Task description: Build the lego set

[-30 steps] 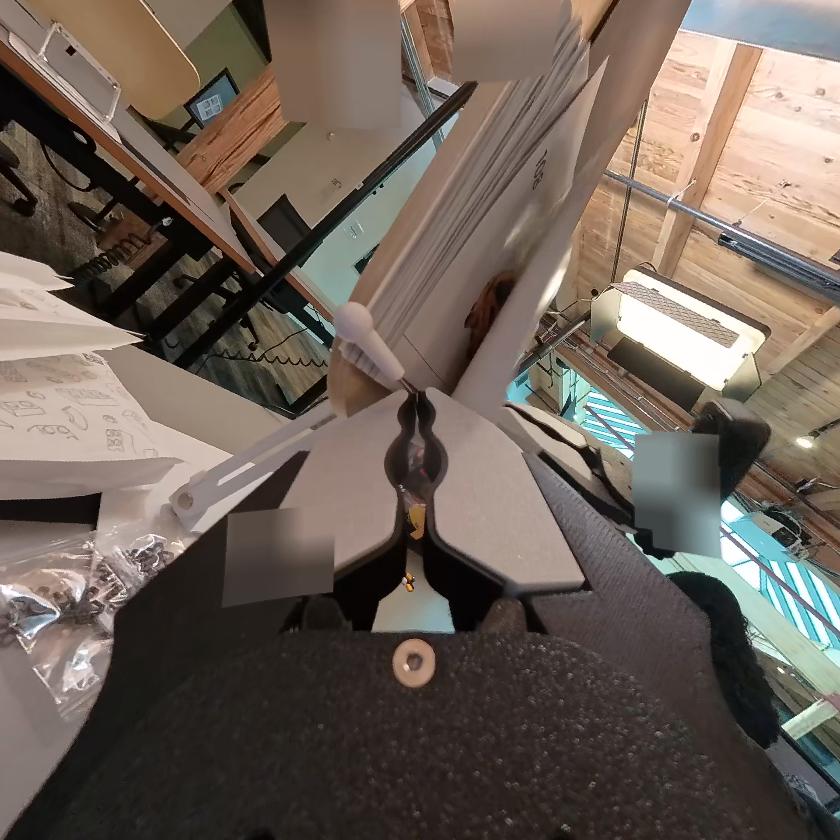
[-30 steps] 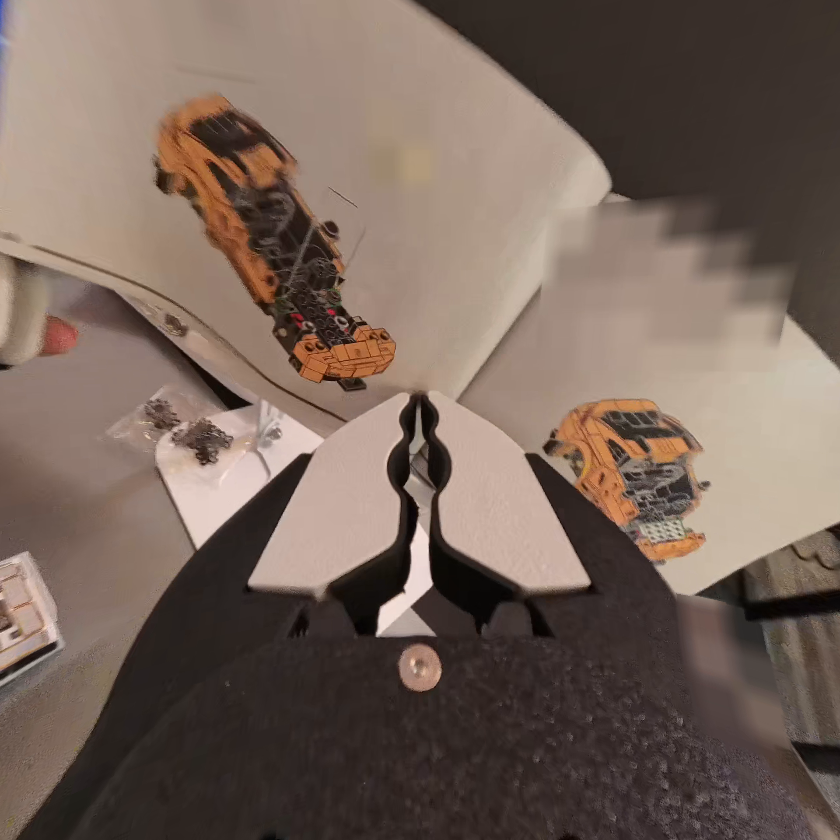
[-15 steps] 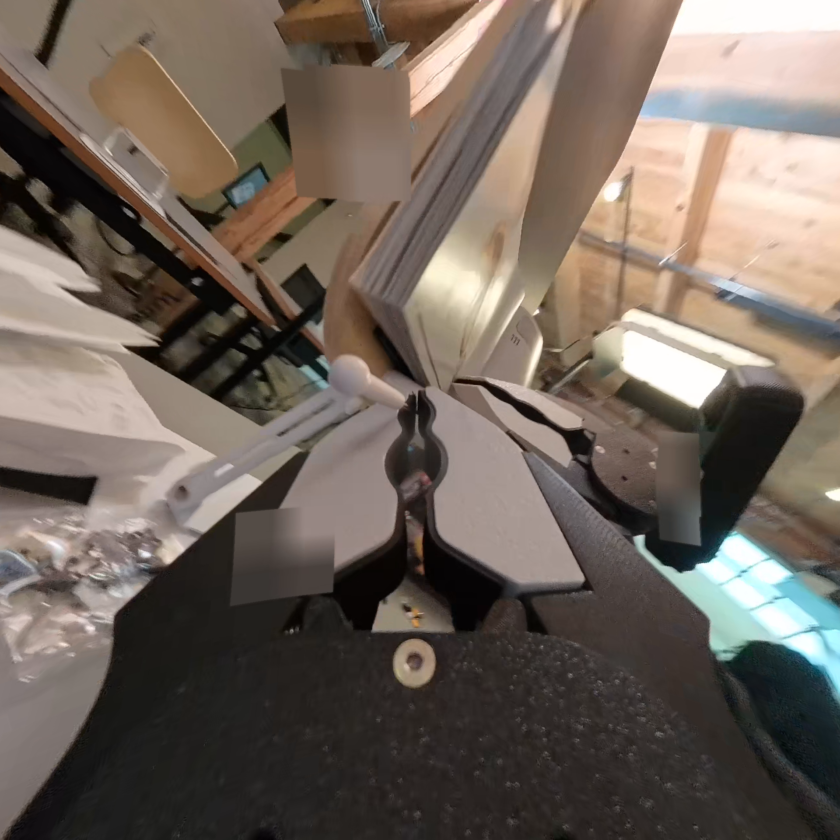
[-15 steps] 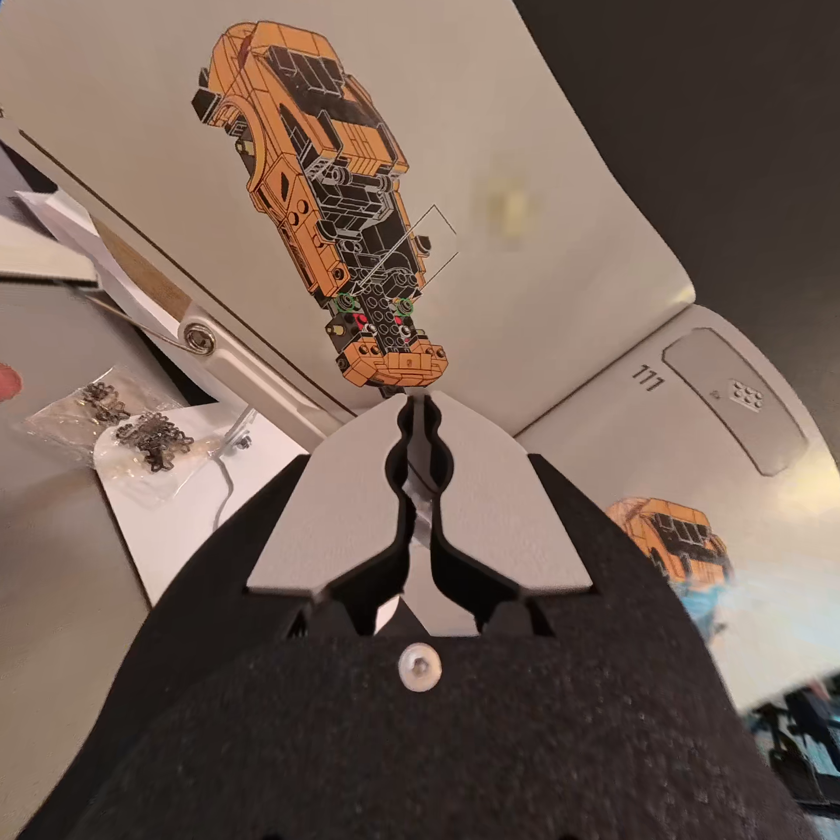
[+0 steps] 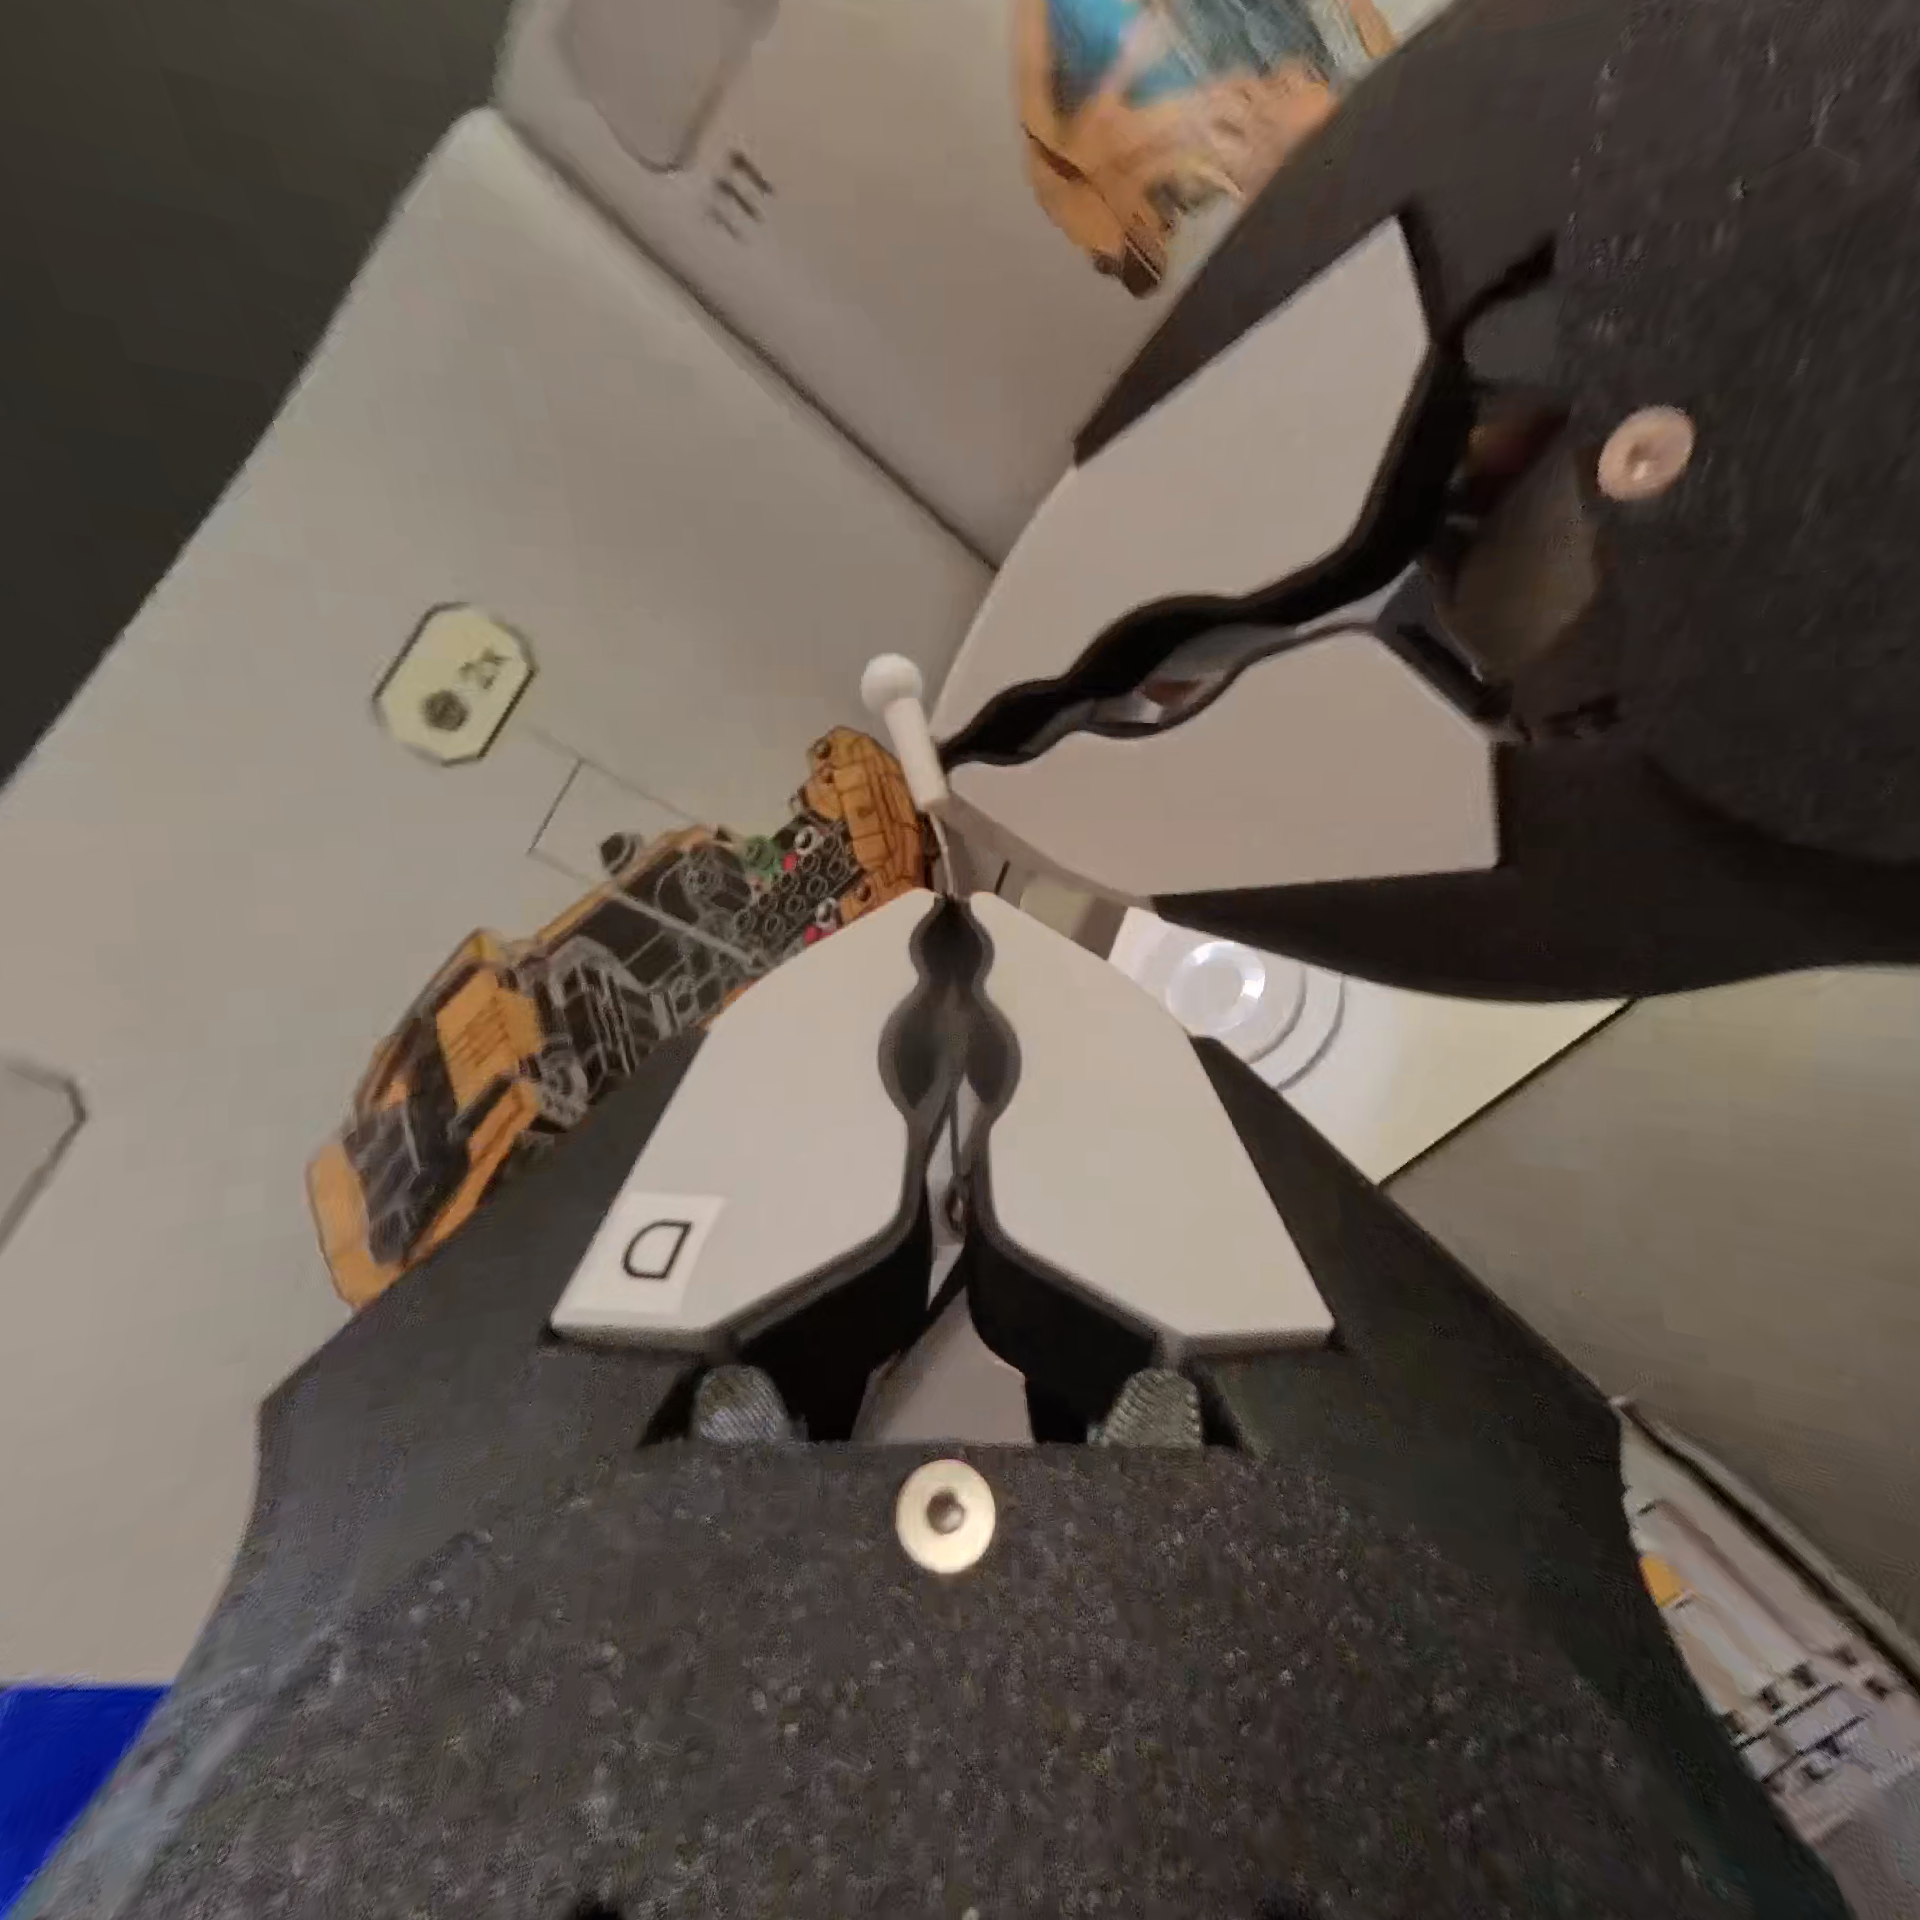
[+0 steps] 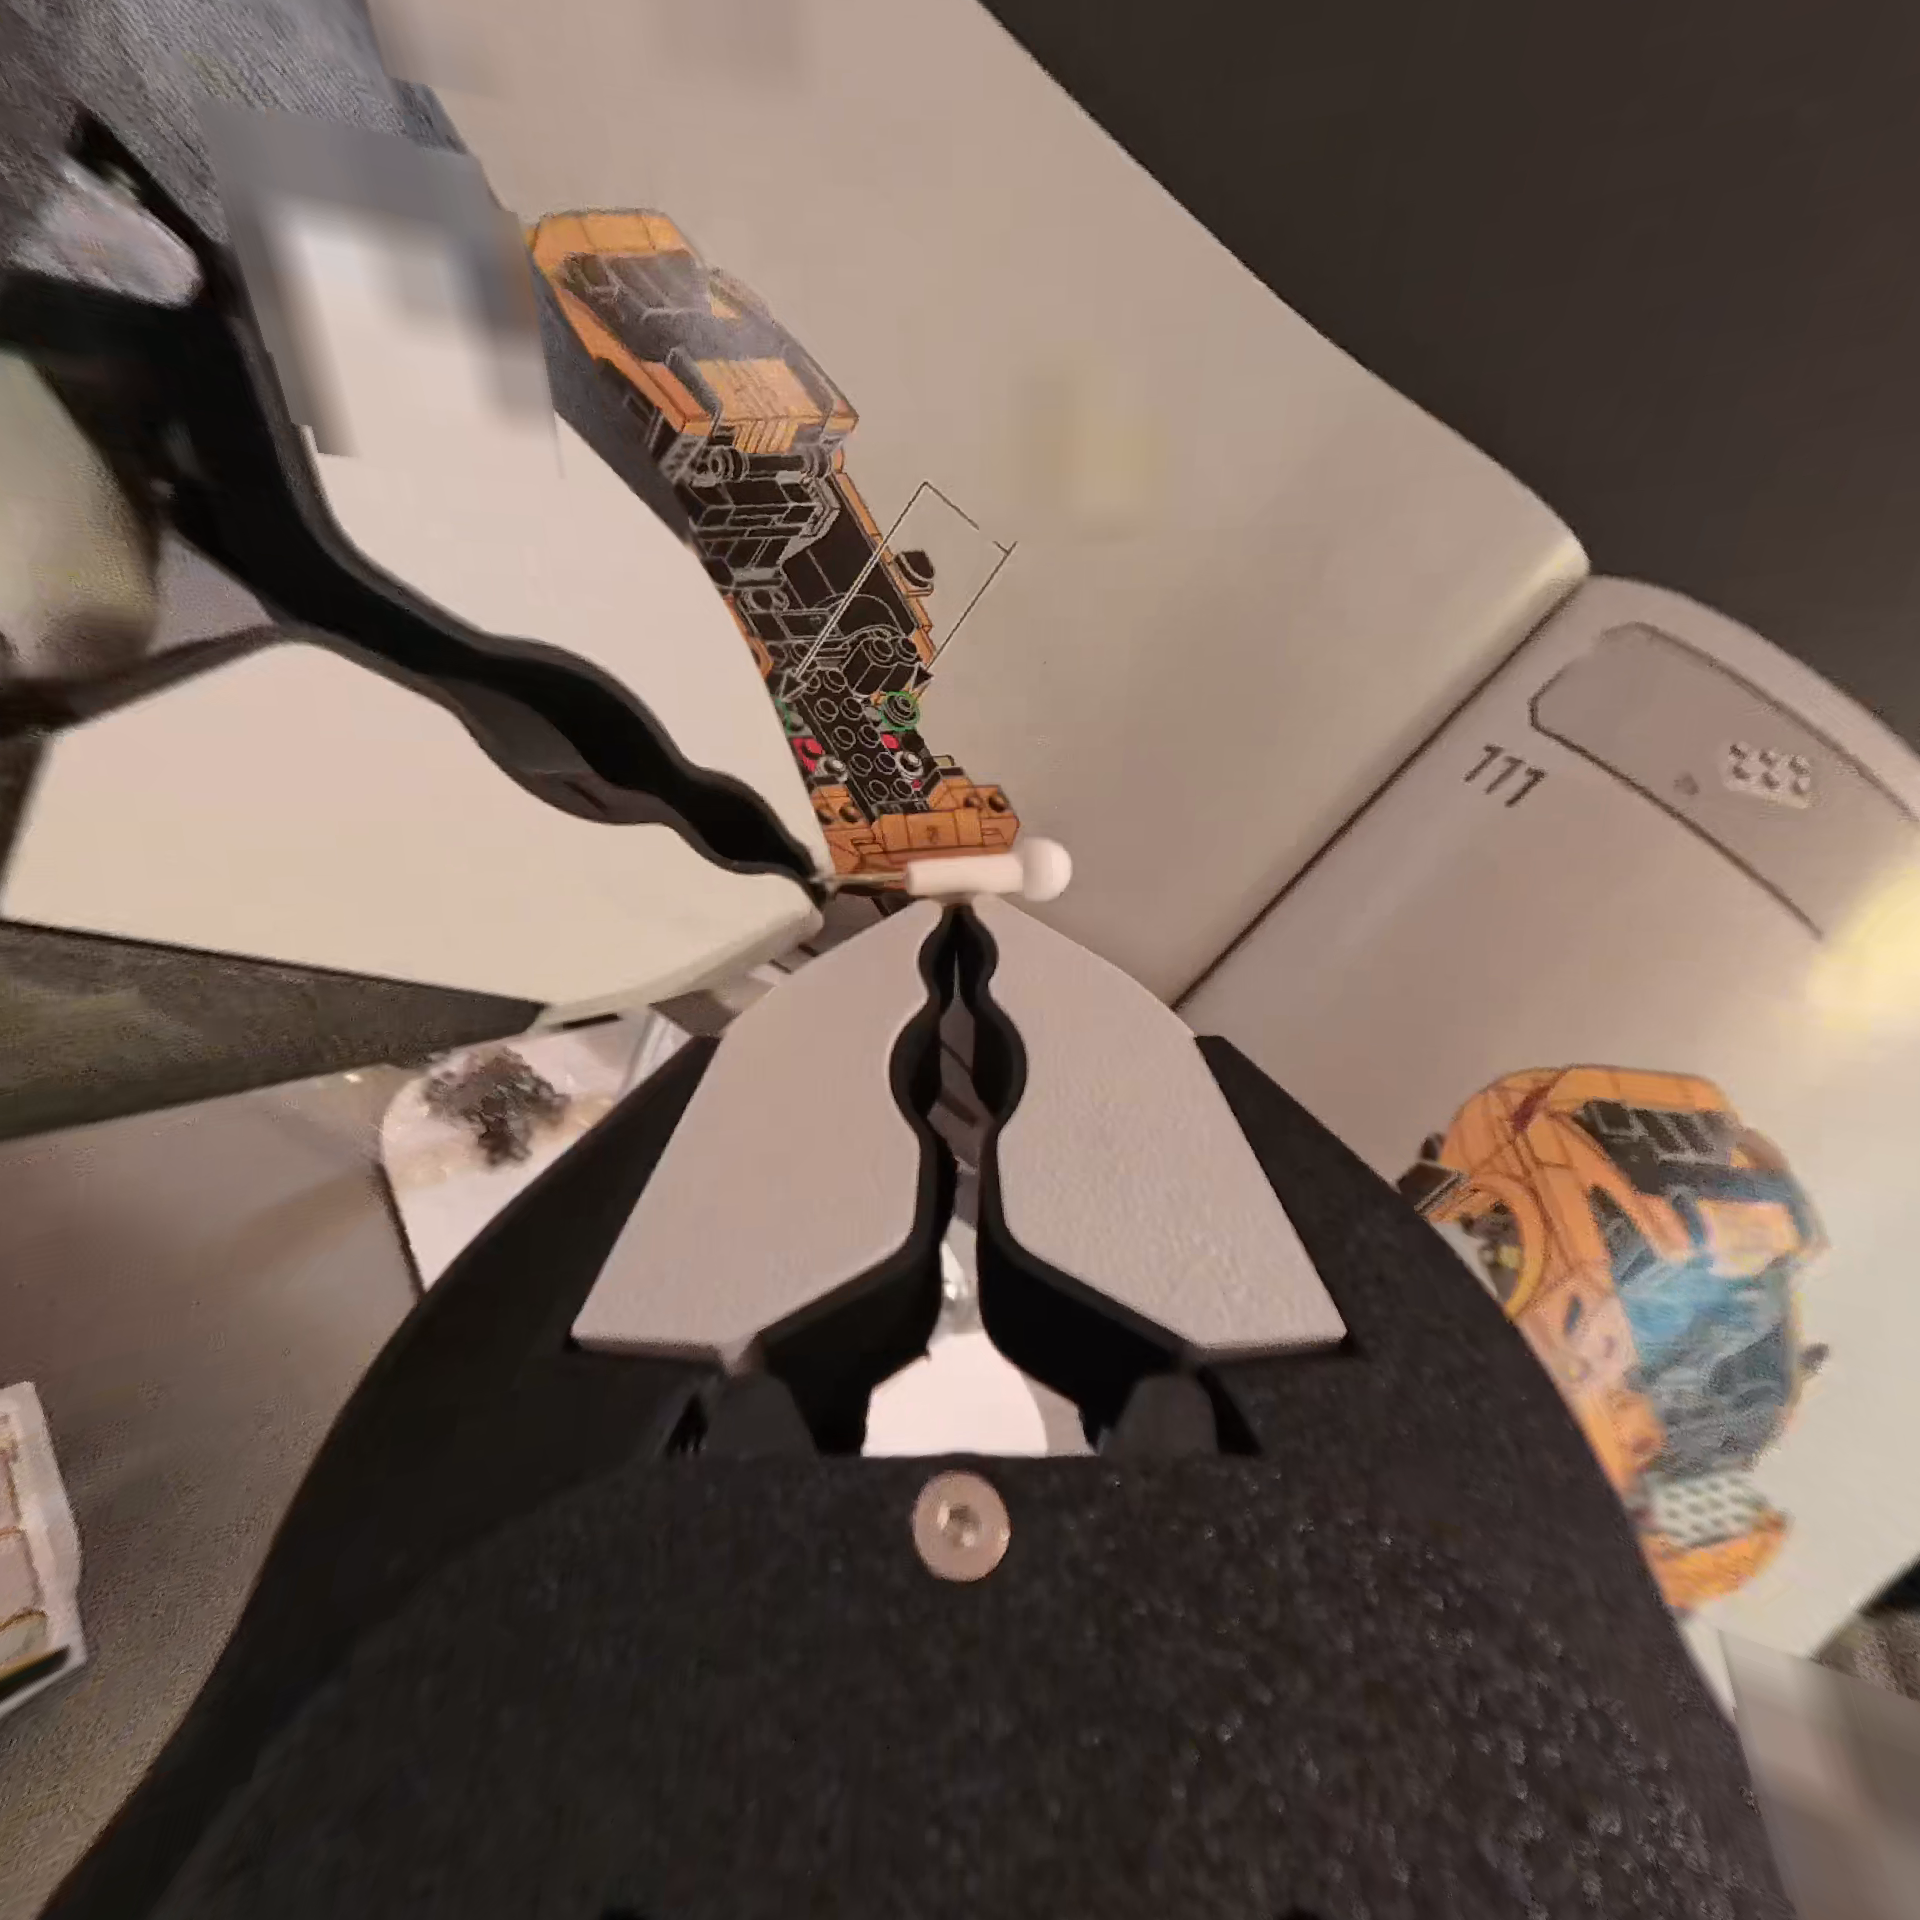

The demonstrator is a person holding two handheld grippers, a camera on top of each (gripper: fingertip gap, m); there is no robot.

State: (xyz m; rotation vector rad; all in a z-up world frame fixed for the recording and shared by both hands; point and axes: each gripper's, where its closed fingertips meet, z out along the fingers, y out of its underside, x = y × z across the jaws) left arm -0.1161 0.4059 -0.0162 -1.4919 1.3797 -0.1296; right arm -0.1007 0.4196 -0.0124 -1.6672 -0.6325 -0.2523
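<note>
The instruction booklet (image 6: 1195,468) lies open, showing an orange car model drawing (image 6: 790,582); it also shows in the left wrist view (image 5: 312,675). My left gripper (image 5: 951,902) is shut on a thin metal page-holder pin with a white ball tip (image 5: 902,717), which lies over the page's lower edge. In the right wrist view, the left gripper (image 6: 821,883) comes in from the left with the pin (image 6: 997,868) sticking out to the right. My right gripper (image 6: 951,912) is shut on the booklet's lower edge near the spine. It shows at the upper right of the left wrist view (image 5: 940,753), tips almost touching the left gripper's.
A clear bag of small dark parts (image 6: 488,1101) lies on white paper on the grey table (image 6: 187,1299). A round white disc of the stand (image 5: 1216,987) sits under the booklet. A box corner (image 6: 31,1538) is at the left edge. Left and right tips are no more than a few centimetres apart.
The left view has swung from the room and the booklet's page edges to face the open pages. The left gripper with the pin has come in beside the right gripper's tips.
</note>
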